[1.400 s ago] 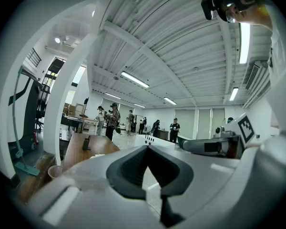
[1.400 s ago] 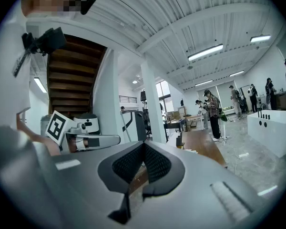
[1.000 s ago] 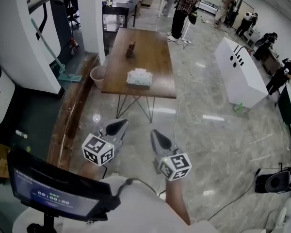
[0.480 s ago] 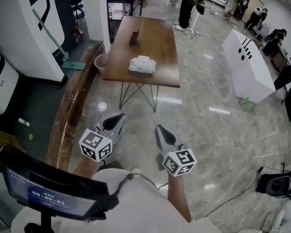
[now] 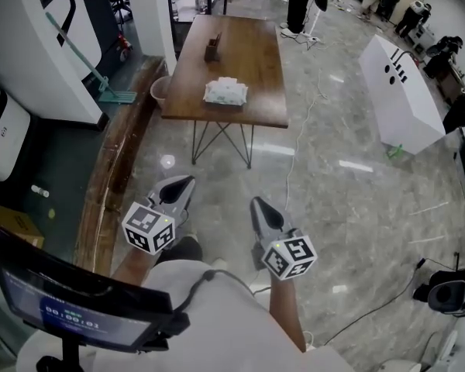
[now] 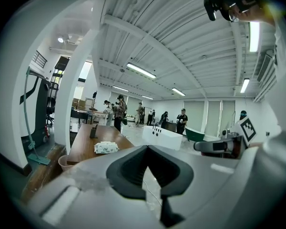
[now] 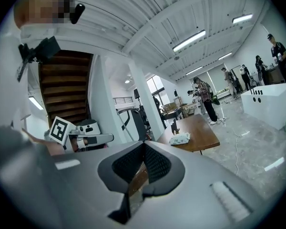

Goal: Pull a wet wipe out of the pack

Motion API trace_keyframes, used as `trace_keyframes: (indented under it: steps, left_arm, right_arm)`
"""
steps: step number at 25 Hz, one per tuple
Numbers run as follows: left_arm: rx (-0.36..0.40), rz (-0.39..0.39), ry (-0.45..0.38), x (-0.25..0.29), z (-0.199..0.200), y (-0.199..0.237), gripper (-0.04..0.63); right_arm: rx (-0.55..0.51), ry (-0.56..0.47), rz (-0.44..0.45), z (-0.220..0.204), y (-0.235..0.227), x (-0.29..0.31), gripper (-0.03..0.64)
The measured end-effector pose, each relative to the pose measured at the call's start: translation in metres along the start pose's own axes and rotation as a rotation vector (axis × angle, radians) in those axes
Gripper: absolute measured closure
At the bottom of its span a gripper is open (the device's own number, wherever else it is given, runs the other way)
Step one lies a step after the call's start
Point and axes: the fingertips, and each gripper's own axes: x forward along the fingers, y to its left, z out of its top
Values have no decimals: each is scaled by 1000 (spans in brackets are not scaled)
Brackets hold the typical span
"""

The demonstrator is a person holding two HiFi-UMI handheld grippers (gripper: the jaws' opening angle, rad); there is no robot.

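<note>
- My left gripper (image 5: pixel 184 184) and right gripper (image 5: pixel 257 204) were both pressed together and empty, held over the floor.
- The wet wipe pack (image 5: pixel 225 91) lay flat on the wooden surface (image 5: pixel 244 53), well ahead of me.
- I judged it soft, light and apt to slide, so one gripper should pin its end.
- The other should pinch a wipe at the top opening, too small to make out.

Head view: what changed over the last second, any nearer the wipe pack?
The brown wooden table and the white wet-wipe pack on it now sit higher in the head view and slightly larger, so the person seems to have come a little closer. Nothing was gripped or released. The left gripper and right gripper stay shut, empty, well short of the table; pack untouched.
</note>
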Motion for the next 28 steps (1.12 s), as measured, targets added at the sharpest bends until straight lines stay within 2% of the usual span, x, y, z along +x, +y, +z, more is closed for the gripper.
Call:
trace_keyframes:
  steps: [8, 12, 19, 24, 28]
  left_arm:
    - [-10, -13, 5, 25, -3, 24, 591]
    - [-4, -18, 19, 50, -1, 66, 591]
    - [-17, -13, -4, 92, 31, 122, 591]
    - [-19, -70, -7, 129, 53, 149, 591]
    - [-18, -114, -9, 155, 67, 178, 591]
  right_arm:
    - [-10, 22, 1, 0, -12, 29, 609]
    - [-20, 32, -5, 9, -23, 74, 609]
    - [-68, 45, 35, 40, -28, 142, 609]
    - [-79, 43, 35, 62, -37, 191, 609]
    - [-90, 45, -4, 76, -51, 229, 609]
